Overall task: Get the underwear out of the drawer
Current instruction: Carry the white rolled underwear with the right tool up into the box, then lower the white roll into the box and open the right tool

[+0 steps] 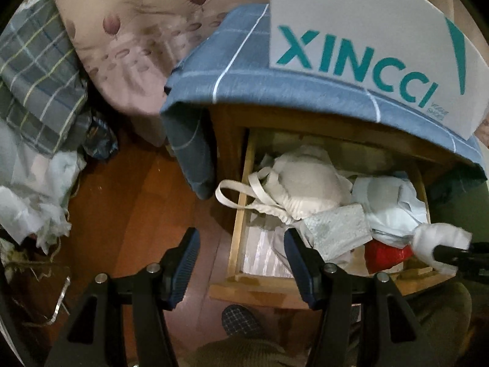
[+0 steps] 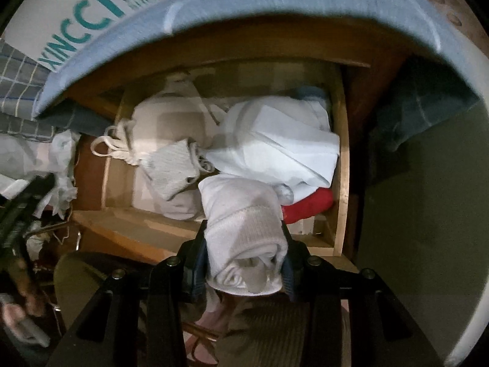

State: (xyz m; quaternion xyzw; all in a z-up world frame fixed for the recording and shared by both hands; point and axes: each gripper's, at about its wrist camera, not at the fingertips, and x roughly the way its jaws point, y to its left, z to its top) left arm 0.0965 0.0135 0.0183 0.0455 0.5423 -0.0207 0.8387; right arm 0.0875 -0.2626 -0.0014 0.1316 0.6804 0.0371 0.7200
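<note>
The wooden drawer [image 1: 237, 214] [image 2: 343, 153] stands pulled out, full of loose clothing. Inside lie a white bra [image 1: 305, 183] [image 2: 171, 122] with its strap hanging over the left wall, a grey knit piece [image 1: 339, 226] [image 2: 171, 168], a pale blue garment [image 1: 391, 202] [image 2: 275, 140] and a red item [image 1: 385, 253] [image 2: 308, 205]. My right gripper [image 2: 244, 238] is shut on a rolled white garment [image 2: 244, 238] [image 1: 440, 241], held just above the drawer's front right corner. My left gripper [image 1: 243, 260] hangs open and bare over the drawer's front left corner.
A blue checked cloth [image 1: 275, 85] drapes over the cabinet top, with a white XINCCI box [image 1: 366, 36] on it. A floral pillow [image 1: 131, 46] and plaid bedding [image 1: 39, 76] lie to the left, above wood floor [image 1: 131, 202]. A slippered foot [image 1: 240, 321] stands below the drawer front.
</note>
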